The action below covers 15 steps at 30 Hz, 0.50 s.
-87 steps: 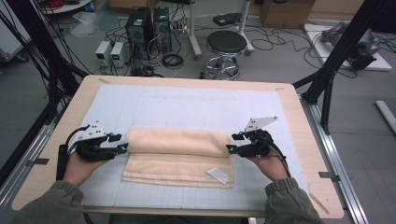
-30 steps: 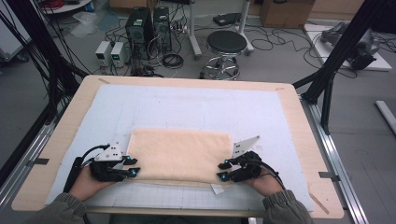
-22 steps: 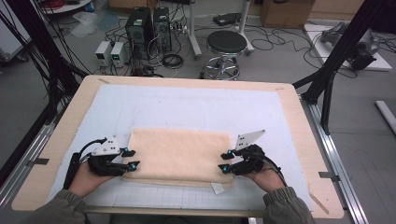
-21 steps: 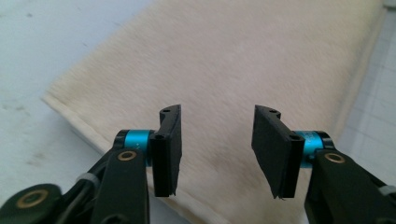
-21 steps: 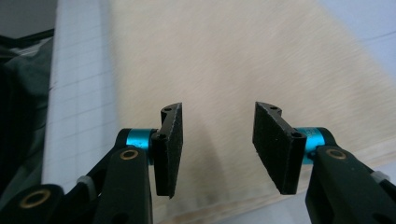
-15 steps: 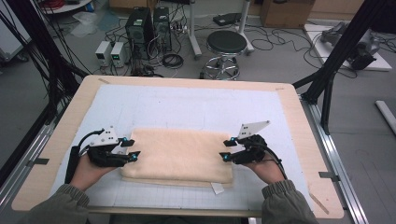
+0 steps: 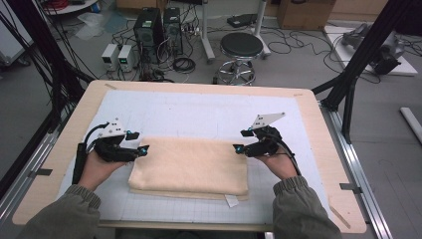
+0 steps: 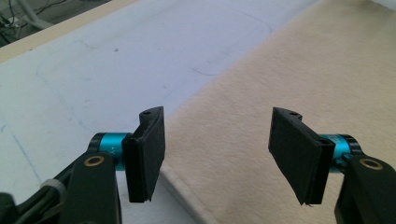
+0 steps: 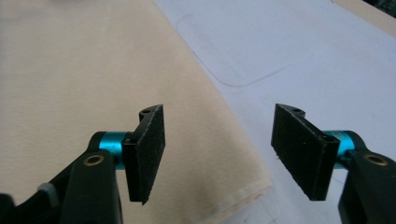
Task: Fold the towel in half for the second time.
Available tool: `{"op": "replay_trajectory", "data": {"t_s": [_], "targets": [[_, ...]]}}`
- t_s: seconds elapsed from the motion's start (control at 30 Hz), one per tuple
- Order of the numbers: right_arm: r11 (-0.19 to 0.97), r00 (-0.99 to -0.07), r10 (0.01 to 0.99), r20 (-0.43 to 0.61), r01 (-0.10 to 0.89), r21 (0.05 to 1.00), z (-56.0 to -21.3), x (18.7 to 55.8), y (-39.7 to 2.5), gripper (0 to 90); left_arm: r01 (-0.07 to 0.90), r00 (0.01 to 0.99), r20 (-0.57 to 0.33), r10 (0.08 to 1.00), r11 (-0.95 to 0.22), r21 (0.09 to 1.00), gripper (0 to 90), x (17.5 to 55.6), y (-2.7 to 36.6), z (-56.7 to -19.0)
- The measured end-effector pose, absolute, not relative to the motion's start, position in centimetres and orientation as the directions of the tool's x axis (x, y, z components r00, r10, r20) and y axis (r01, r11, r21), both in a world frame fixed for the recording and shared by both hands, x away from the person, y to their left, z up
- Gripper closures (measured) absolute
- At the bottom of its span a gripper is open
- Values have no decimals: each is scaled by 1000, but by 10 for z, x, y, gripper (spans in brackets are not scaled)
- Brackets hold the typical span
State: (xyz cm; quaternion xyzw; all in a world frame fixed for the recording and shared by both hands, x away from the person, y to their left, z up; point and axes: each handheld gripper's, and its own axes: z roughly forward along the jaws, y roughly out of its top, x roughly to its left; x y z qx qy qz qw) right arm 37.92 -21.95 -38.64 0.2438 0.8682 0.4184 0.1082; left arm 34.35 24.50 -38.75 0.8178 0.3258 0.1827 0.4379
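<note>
A cream towel (image 7: 191,167) lies folded on the pale blue mat (image 7: 209,112), a white tag poking out at its front right. My left gripper (image 7: 144,149) is at the towel's far left corner, my right gripper (image 7: 237,148) at its far right corner. In the left gripper view the left gripper (image 8: 217,158) stands open over the towel (image 8: 289,88) edge, nothing between the pads. In the right gripper view the right gripper (image 9: 219,156) is open too, above the towel (image 9: 93,79) corner and bare mat (image 9: 299,51).
The wooden table (image 7: 328,149) rims the mat on all sides. Behind the table stand a black stool (image 7: 241,47), computer boxes (image 7: 157,30) and loose cables on the floor. Black frame legs (image 7: 356,74) rise at the right and left.
Both grippers have moved away from me, from the towel's near edge to its far corners. The towel is now folded narrower, and both grippers have let go of it.
</note>
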Motion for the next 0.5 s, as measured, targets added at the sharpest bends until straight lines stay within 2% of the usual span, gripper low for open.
{"op": "replay_trajectory", "data": {"t_s": [0.23, 0.5], "targets": [[517, -836, 546, 52, 385, 765, -403, 395, -222, 299, 449, 688, -20, 725, -404, 797, 374, 367, 248, -404], [562, -835, 548, 58, 418, 714, -425, 404, -221, 281, 502, 626, -42, 779, -361, 786, 376, 385, 254, -416]]}}
